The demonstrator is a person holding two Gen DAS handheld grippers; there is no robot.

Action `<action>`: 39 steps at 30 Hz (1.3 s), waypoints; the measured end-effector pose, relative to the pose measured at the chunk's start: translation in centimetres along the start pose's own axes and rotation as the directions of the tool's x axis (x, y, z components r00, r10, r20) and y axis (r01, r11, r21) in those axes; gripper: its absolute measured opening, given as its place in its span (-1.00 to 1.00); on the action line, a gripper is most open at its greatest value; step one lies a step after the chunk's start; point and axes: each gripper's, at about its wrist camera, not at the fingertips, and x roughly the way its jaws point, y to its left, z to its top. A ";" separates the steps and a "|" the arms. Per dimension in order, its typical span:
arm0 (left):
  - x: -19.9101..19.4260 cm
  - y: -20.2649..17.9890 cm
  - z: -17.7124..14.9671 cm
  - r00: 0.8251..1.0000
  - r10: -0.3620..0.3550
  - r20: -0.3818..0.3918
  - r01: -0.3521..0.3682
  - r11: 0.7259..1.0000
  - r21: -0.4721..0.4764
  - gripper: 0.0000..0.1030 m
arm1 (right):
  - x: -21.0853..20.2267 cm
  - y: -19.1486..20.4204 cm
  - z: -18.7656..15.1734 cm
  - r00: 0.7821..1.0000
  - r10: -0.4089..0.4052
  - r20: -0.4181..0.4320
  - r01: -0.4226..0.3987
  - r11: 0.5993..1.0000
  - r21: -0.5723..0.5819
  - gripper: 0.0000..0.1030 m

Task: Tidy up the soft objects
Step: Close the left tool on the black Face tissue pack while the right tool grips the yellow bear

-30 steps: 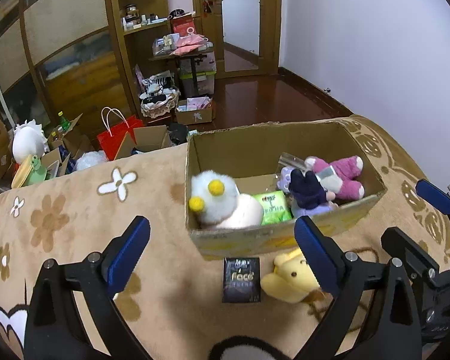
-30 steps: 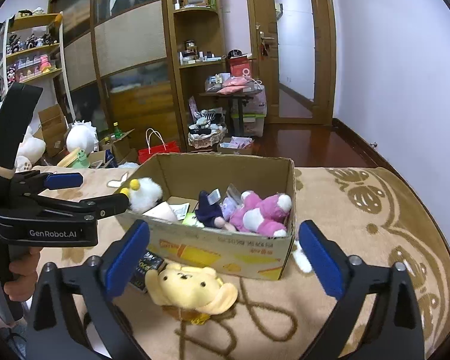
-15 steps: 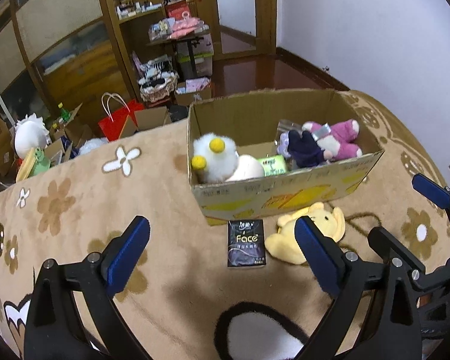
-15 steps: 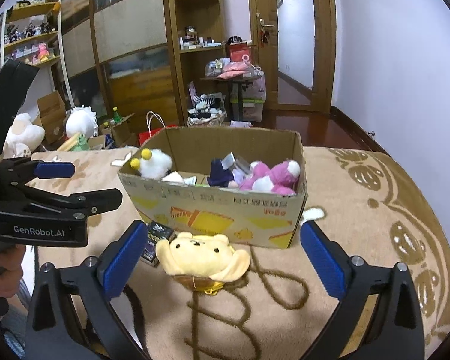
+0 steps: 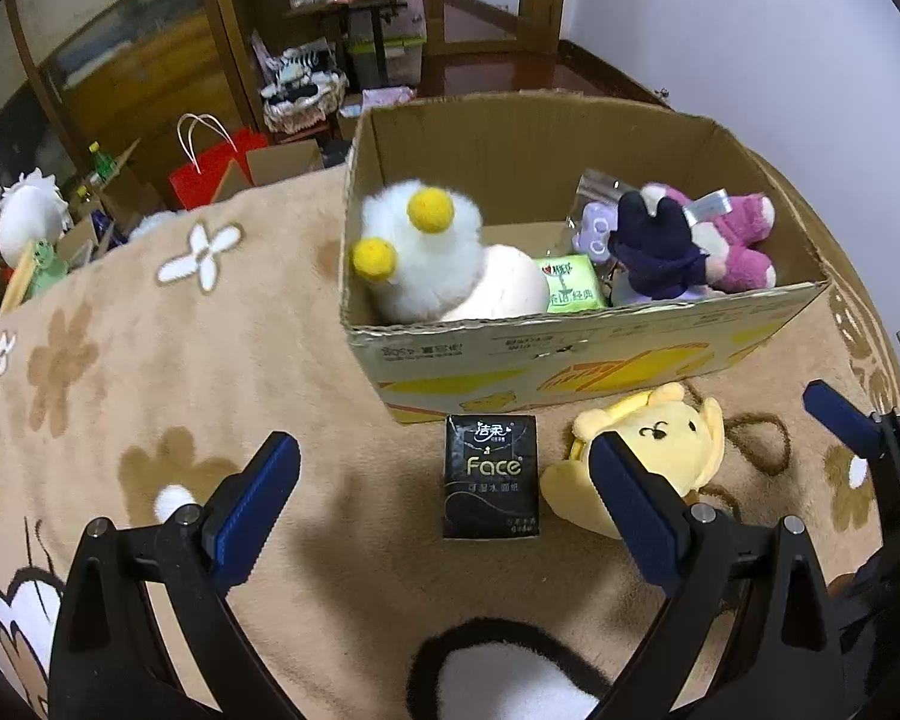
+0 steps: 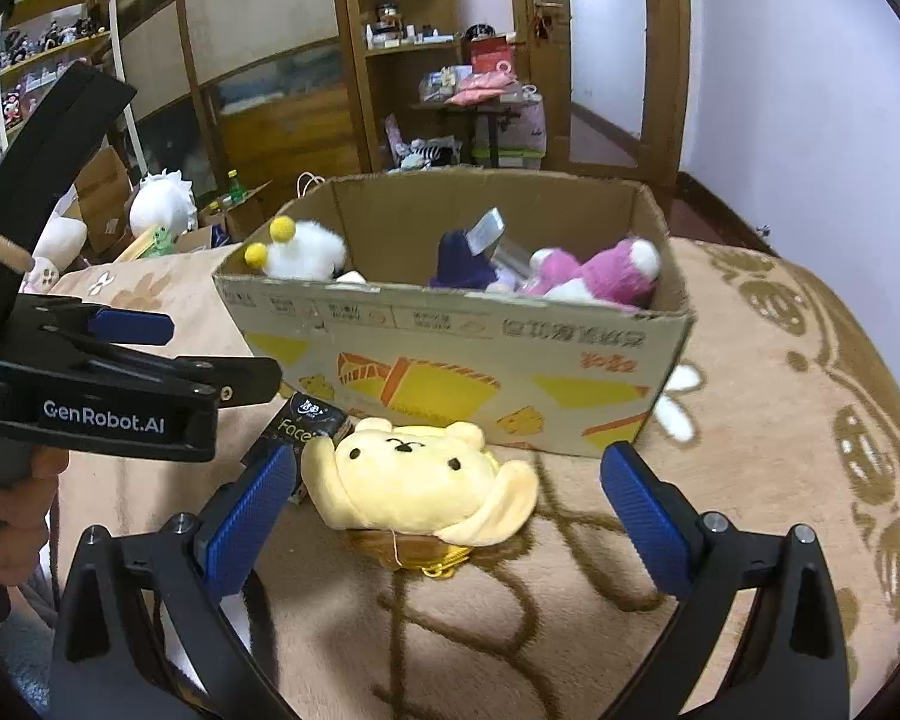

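Observation:
A cardboard box [image 5: 600,354] [image 6: 450,354] stands on the brown blanket. It holds a white fluffy toy with yellow balls [image 5: 426,252] [image 6: 303,252], a green tissue pack [image 5: 573,283], a dark blue plush [image 5: 660,246] and a pink plush [image 5: 732,240] [image 6: 594,270]. A yellow bear plush [image 5: 660,450] [image 6: 414,480] and a black "Face" tissue pack [image 5: 491,483] [image 6: 297,429] lie in front of the box. My left gripper [image 5: 444,504] is open above the black pack. My right gripper [image 6: 444,510] is open around the yellow bear.
The blanket [image 5: 180,360] has flower and bear prints. Beyond its edge lie a red bag [image 5: 216,171], open cartons, a white plush [image 5: 27,216], shelves [image 6: 414,48] and a doorway. My left gripper's body [image 6: 102,384] fills the left of the right wrist view.
Both grippers have pulled back from the box and come lower and closer toward the yellow bear and the black pack. Both stay open. Nothing has been taken hold of.

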 end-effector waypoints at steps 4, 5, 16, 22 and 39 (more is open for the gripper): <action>1.4 0.2 0.2 0.999 -0.005 -0.035 0.005 1.000 -0.007 0.87 | 1.5 0.2 -0.2 1.000 0.009 -0.028 -0.009 1.000 -0.001 1.00; 1.7 0.2 0.2 0.999 -0.006 -0.043 0.005 1.000 -0.009 0.87 | 1.8 0.2 -0.3 0.999 0.013 -0.034 -0.013 1.000 0.000 1.00; 5.2 0.9 0.3 0.990 -0.025 -0.142 0.019 0.999 -0.041 0.87 | 6.0 0.5 -1.0 0.993 0.023 -0.119 -0.025 1.000 -0.008 1.00; 6.9 1.0 0.4 0.984 -0.032 -0.176 0.024 0.999 -0.046 0.87 | 7.7 0.3 -1.3 0.987 0.050 -0.150 -0.046 0.999 0.026 1.00; 9.4 2.0 0.0 0.974 -0.020 -0.227 -0.001 0.996 -0.088 0.86 | 9.5 1.2 -2.4 0.982 0.046 -0.182 -0.045 0.999 0.009 1.00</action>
